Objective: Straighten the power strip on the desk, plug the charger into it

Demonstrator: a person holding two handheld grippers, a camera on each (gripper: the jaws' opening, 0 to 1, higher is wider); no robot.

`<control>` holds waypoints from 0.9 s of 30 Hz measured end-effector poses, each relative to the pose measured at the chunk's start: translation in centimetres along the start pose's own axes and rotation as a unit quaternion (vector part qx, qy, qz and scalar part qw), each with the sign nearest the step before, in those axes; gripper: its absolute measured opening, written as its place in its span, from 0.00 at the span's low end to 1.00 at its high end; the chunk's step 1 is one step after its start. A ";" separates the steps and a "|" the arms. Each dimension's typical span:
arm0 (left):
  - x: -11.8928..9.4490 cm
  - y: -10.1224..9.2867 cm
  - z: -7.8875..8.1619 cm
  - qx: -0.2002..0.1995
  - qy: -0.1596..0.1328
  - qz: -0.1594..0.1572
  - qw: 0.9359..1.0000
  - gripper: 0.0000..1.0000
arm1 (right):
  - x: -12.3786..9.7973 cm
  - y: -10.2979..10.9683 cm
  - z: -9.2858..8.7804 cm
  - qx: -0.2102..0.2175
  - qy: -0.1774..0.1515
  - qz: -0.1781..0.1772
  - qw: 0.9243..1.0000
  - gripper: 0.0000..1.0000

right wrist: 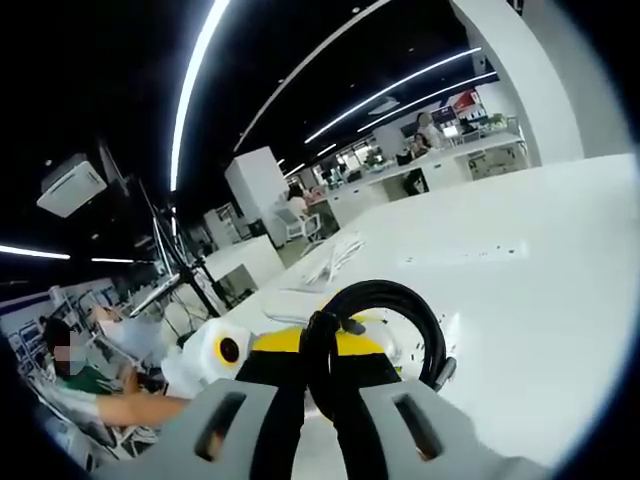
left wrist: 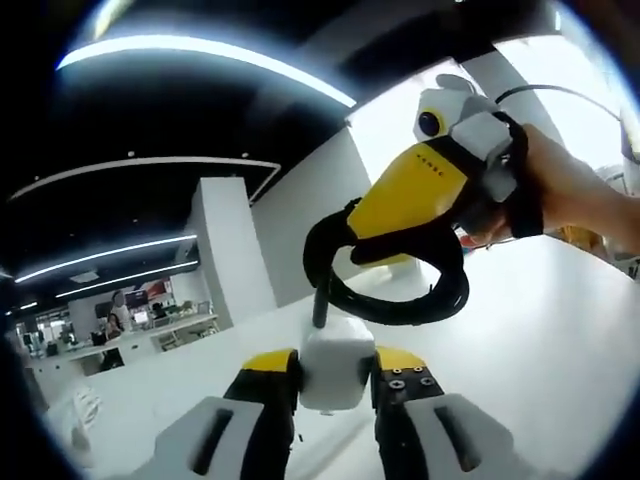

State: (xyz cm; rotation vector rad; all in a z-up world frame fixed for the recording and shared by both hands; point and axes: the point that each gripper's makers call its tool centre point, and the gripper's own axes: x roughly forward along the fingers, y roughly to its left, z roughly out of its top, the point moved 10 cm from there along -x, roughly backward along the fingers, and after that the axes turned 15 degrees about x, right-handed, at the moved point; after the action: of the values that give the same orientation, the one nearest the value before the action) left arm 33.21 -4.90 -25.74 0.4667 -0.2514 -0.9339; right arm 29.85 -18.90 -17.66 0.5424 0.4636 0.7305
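Observation:
In the left gripper view my left gripper (left wrist: 337,385) is shut on a white charger block (left wrist: 336,368). A black cable (left wrist: 400,308) rises from the block and curls into a loop. The right gripper (left wrist: 345,238), yellow and held by a hand (left wrist: 575,190), comes in from the right with that loop hanging at its jaws. In the right gripper view my right gripper (right wrist: 325,378) is shut on the black cable (right wrist: 410,300), and the left gripper (right wrist: 245,350) sits just behind it. A flat white power strip (right wrist: 468,256) lies farther off on the white desk (right wrist: 540,320).
A loose bundle of white cables (right wrist: 330,260) lies on the desk beyond the grippers. A person's arm (right wrist: 130,408) reaches in at the lower left. White pillars (left wrist: 232,250) and more desks with seated people (right wrist: 420,135) stand in the background.

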 end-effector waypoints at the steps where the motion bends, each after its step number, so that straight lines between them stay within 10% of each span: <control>1: 0.0 0.1 0.0 0.001 -0.001 -0.008 1.000 0.28 | 0.0 0.0 0.0 0.000 0.001 0.000 1.000 0.07; 14: -0.1 1.9 -0.8 -0.010 -0.007 -0.132 0.991 0.26 | 0.7 -0.1 0.4 -0.006 0.014 -0.008 1.000 0.07; 27: 2.5 4.9 -1.5 -0.072 -0.021 -0.256 0.964 0.26 | 1.6 -1.0 2.0 -0.009 0.014 -0.026 1.000 0.07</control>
State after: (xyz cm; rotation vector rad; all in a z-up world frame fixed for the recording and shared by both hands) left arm 38.79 -4.04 -24.61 0.3842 -0.0977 -1.4589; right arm 32.57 -18.95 -17.06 0.5024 0.4952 0.6918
